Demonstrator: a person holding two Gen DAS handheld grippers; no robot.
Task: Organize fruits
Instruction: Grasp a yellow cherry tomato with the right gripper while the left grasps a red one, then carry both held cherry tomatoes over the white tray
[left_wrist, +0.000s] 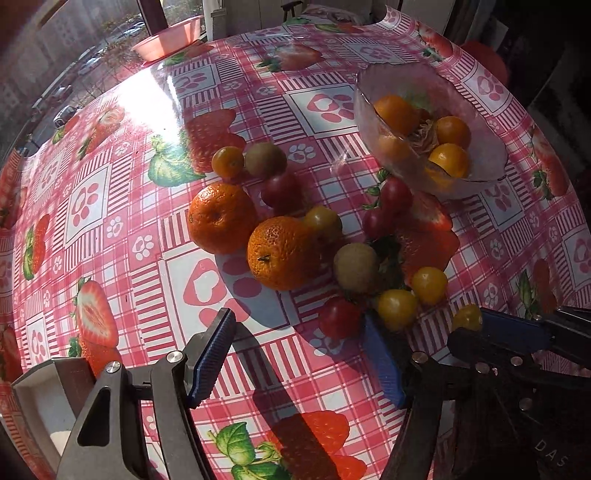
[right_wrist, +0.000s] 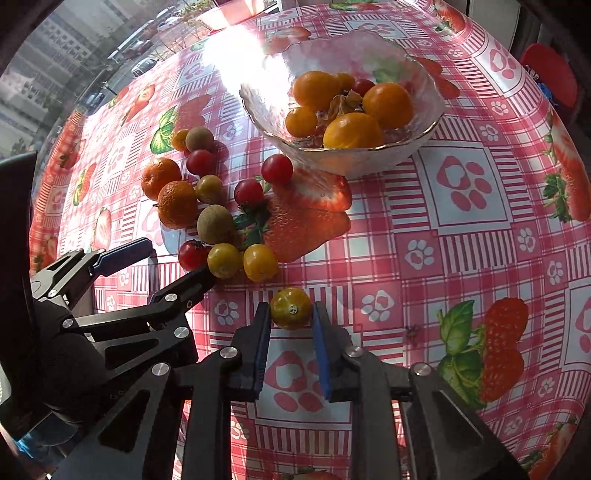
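Note:
A glass bowl (right_wrist: 424, 136) with several orange and yellow fruits stands at the far side of the table; it also shows in the left wrist view (left_wrist: 369, 96). Loose fruit lies left of it: two tangerines (left_wrist: 282, 253), small red tomatoes (left_wrist: 340, 317), yellow tomatoes (left_wrist: 397, 308) and brownish round fruits (left_wrist: 356, 267). My right gripper (right_wrist: 291, 314) is shut on a yellow tomato (right_wrist: 291, 308), just above the tablecloth; it also shows in the left wrist view (left_wrist: 467, 317). My left gripper (left_wrist: 299, 354) is open and empty, just short of the fruit pile.
The round table carries a pink checked tablecloth with strawberry prints (right_wrist: 480, 221). A pink basin (left_wrist: 168, 38) sits at the far edge by the window. A red stool (right_wrist: 550, 74) stands beyond the table at the right.

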